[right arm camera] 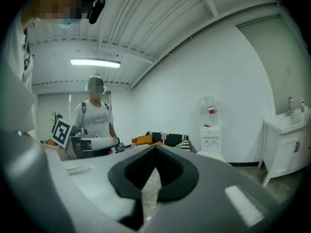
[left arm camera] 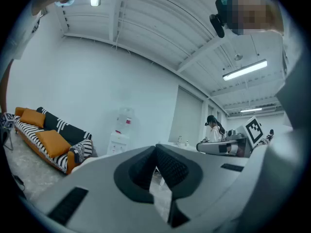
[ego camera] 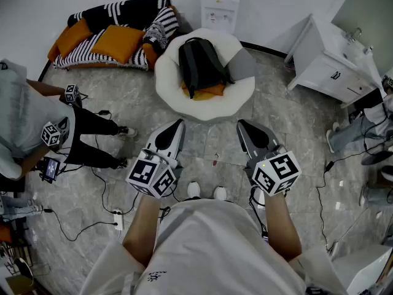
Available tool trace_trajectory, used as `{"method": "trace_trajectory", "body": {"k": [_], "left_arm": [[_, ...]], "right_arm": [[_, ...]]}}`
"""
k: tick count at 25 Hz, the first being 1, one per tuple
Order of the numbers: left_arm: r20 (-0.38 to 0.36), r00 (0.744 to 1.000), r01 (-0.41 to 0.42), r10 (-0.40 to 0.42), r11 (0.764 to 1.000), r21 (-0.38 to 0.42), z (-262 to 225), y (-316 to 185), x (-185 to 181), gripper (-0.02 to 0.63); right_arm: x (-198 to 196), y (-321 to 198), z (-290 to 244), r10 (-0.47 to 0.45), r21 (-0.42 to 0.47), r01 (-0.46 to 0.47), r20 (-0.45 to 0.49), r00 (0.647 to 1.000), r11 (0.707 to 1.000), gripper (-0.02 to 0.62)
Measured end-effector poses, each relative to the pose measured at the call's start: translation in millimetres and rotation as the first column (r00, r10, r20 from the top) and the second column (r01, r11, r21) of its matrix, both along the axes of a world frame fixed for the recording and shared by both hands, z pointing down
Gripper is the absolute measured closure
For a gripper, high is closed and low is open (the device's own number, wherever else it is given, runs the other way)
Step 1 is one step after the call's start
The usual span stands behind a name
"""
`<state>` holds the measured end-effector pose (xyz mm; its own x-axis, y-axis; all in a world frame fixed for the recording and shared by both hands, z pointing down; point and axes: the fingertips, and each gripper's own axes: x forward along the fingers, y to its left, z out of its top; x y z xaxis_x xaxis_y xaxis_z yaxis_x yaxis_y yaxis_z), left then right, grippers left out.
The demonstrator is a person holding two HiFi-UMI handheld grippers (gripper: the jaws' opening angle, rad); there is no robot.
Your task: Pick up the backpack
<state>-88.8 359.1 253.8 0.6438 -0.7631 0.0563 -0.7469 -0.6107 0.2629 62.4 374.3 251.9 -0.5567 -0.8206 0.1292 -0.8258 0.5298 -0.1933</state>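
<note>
A black backpack [ego camera: 199,63] lies on an orange cushion [ego camera: 212,91] in a round white pouf chair [ego camera: 184,106], across the floor from me. My left gripper [ego camera: 178,123] and right gripper [ego camera: 242,124] are held side by side at waist height, both pointing toward the chair and well short of it. Both are shut with nothing between the jaws. In the left gripper view the left gripper [left arm camera: 155,147] has its pads meeting tip to tip, and the right gripper [right arm camera: 154,149] looks the same in its own view. The backpack is hidden behind the jaws in both gripper views.
A striped sofa [ego camera: 116,39] with orange cushions stands at the back left, a water dispenser [ego camera: 220,8] behind the chair, and a white sink cabinet [ego camera: 328,63] at the right. One person [ego camera: 31,125] stands at the left and another [ego camera: 362,131] at the right. Cables and a power strip [ego camera: 118,219] lie on the grey floor.
</note>
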Motion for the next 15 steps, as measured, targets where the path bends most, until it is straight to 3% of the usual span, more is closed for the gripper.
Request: {"method": "trace_trajectory", "body": {"k": [7, 15], "left_arm": [[-0.011, 1.0, -0.021, 0.021, 1.0, -0.002, 4, -1, 2, 0.612], [0.002, 1.0, -0.015, 0.015, 1.0, 0.002, 7, -8, -22, 0.612]], "right_arm": [[3, 1, 4, -0.001, -0.013, 0.001, 0.045, 0.999, 1.0, 0.594], [-5, -7, 3, 0.022, -0.005, -0.022, 0.053, 0.998, 1.0, 0.594]]}}
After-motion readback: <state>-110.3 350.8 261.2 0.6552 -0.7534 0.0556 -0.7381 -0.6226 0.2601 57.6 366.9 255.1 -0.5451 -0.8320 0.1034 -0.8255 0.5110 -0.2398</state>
